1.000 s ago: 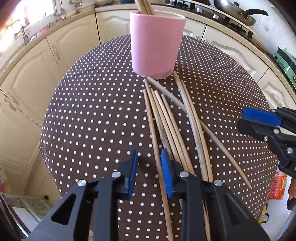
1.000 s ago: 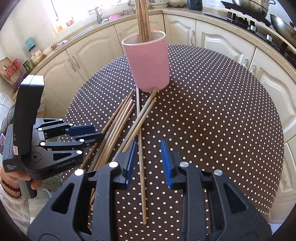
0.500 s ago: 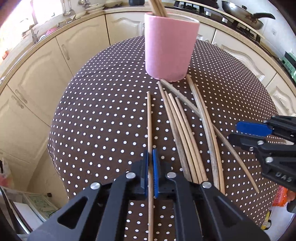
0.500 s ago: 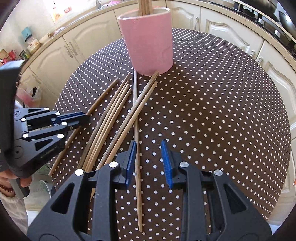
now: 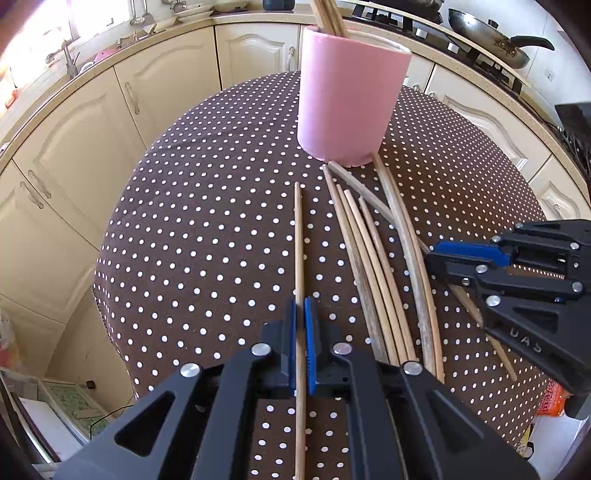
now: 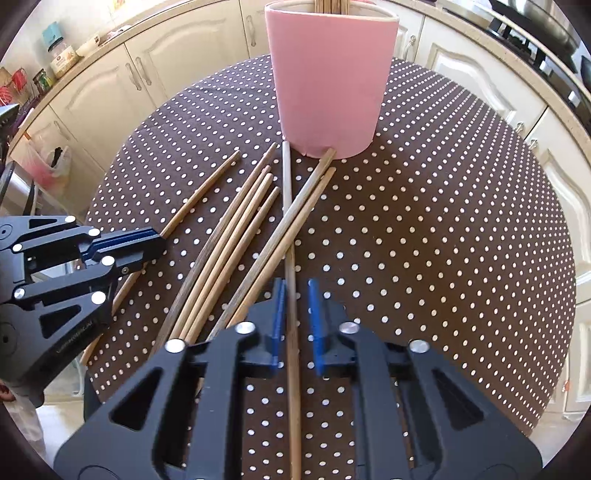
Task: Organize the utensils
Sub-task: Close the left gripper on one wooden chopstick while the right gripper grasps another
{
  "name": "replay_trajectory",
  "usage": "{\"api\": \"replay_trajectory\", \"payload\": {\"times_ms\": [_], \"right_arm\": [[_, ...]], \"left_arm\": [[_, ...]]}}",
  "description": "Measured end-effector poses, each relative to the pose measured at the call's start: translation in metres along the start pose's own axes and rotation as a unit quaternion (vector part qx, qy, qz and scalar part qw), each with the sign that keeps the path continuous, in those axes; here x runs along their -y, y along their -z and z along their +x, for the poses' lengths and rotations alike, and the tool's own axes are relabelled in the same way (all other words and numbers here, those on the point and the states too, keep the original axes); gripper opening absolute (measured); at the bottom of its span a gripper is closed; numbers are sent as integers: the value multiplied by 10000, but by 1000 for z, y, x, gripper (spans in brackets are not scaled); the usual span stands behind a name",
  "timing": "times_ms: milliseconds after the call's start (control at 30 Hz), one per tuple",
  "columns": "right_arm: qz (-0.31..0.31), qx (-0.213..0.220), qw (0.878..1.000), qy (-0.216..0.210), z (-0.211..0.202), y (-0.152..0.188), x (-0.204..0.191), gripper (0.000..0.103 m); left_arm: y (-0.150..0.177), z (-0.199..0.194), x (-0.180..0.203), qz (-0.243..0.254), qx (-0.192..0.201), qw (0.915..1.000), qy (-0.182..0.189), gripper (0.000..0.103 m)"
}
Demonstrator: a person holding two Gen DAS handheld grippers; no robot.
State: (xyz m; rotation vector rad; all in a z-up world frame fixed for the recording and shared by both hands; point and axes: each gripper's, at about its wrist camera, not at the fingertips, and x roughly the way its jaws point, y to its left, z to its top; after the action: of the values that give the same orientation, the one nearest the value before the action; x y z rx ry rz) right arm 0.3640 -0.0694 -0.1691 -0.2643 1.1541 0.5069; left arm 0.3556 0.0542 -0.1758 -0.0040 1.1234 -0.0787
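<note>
A pink cup (image 5: 351, 103) (image 6: 328, 85) with several chopsticks standing in it sits at the far side of the brown dotted table (image 5: 203, 240). My left gripper (image 5: 300, 306) (image 6: 155, 245) is shut on one light chopstick (image 5: 298, 240) (image 6: 199, 195), which lies apart to the left of the loose chopsticks (image 5: 369, 258) (image 6: 229, 251). My right gripper (image 6: 295, 291) (image 5: 434, 260) straddles a pale grey chopstick (image 6: 287, 206). Its jaws are closing, and a gap still shows on both sides of that stick.
Cream cabinets (image 5: 74, 155) and a counter ring the round table. A stove with a pan (image 5: 495, 33) is at the back right. The table edge (image 6: 554, 332) drops off close on the right. An orange bag (image 5: 552, 400) lies on the floor.
The left gripper closed on one chopstick, which now lies apart from the pile. The right gripper moved forward and down over the pale stick, and its jaws narrowed.
</note>
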Motion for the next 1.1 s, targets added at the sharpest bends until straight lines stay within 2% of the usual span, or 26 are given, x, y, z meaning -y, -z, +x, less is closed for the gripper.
{"api": "replay_trajectory", "payload": {"times_ms": [167,433,600,700,800,900,967,1100], "right_arm": [[-36,-178,9998,-6,-7,14,11,7],[71,-469,9984,305,-19,38,41,7],[278,-360,9986,277,-20,39,53,8],[351,-280,9985,299,-18,30,57,8],[366,-247,9982,395,-8,7,61,10],[416,-210,9980,437,-2,-10,60,19],[357,-157,9978,540,1,-24,54,32],[245,-214,9979,560,8,-43,50,32]], "left_arm": [[-4,4,-3,-13,-18,10000,-12,5],[-7,5,5,21,-36,9999,-99,5],[-7,7,5,45,-48,9999,-132,5],[-9,7,7,69,-53,9999,-137,5],[-12,8,7,83,-92,9999,-103,5],[-18,9,6,73,-124,9999,-62,5],[-21,10,5,107,-114,9998,-79,5],[-26,13,8,244,-116,9995,-133,5]]}}
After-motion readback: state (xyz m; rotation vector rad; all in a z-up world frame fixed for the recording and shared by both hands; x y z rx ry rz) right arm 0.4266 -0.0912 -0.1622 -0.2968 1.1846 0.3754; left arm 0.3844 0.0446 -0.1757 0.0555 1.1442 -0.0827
